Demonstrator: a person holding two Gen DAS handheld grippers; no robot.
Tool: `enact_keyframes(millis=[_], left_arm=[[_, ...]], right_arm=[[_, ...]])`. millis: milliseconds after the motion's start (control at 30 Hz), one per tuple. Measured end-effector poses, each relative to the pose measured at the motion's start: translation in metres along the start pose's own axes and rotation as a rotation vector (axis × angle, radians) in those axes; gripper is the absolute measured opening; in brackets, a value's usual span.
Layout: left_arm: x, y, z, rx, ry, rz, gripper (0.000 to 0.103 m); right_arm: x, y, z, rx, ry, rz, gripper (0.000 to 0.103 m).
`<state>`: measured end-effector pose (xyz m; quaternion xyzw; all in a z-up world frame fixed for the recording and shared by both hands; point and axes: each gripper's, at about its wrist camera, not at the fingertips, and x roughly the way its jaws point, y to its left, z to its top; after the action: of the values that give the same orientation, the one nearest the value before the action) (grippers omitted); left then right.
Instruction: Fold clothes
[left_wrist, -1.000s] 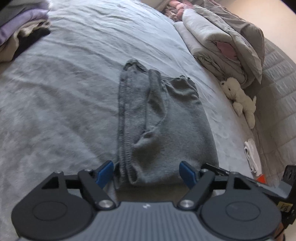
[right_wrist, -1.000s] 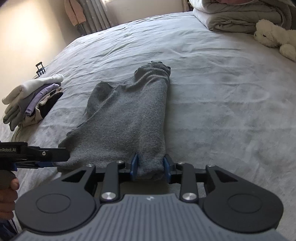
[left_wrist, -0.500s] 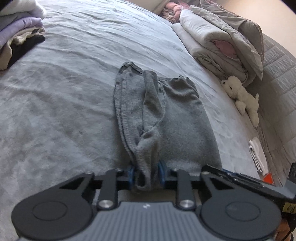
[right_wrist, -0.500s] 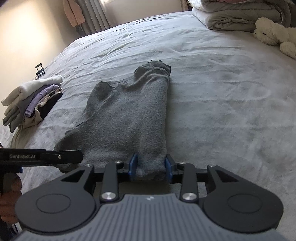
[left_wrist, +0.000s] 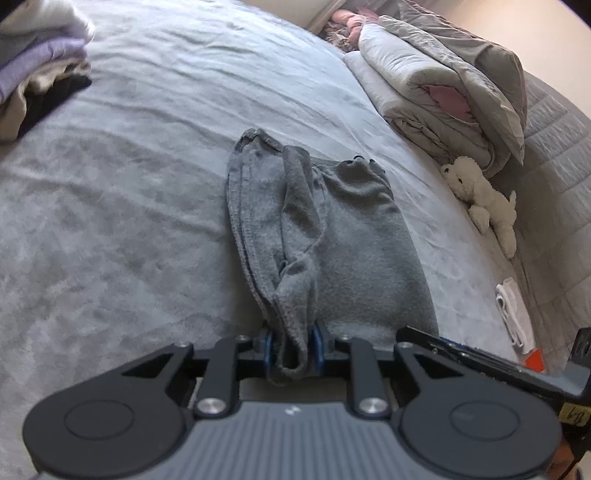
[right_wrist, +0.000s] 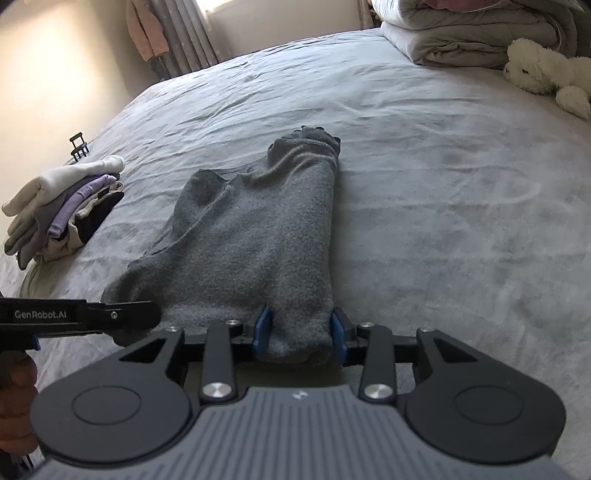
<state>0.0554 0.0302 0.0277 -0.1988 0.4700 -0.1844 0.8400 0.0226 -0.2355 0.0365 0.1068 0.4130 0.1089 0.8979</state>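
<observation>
Left tool, wide open a second ago, now pinches the near left corner of the grey garment; right tool still grips the near right corner. Both corners held: likely ready to fold away. Garment lies mid-frame on the bed, long axis running from lower to upper centre.

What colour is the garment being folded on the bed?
Dark grey garment, plain with no pattern; clearest in the right wrist view.

Garment mid-bed; clothes stack on bed to its left; bedding pile and plush toy beyond, at right; grippers at near hem.
</observation>
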Motion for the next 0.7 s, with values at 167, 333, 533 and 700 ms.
enact_keyframes(millis=[167,333,533,700], left_arm=[[0.0037,0.006,0.0012,-0.04,0.015,-0.022,0.023],[0.007,0.0091,0.0025,-0.056,0.02,-0.025,0.028],[0.0096,0.0102,0.004,-0.064,0.02,-0.031,0.031],[0.0101,0.0084,0.0042,-0.053,0.012,-0.025,0.032]], right_arm=[[0.0029,-0.0037,-0.0001,0.043,0.002,0.012,0.049],[0.0042,-0.0033,-0.0011,0.047,-0.001,0.012,0.051],[0.0065,0.0001,-0.0031,0.038,-0.01,0.005,0.057],[0.0078,-0.0008,-0.0029,0.047,-0.014,0.012,0.059]])
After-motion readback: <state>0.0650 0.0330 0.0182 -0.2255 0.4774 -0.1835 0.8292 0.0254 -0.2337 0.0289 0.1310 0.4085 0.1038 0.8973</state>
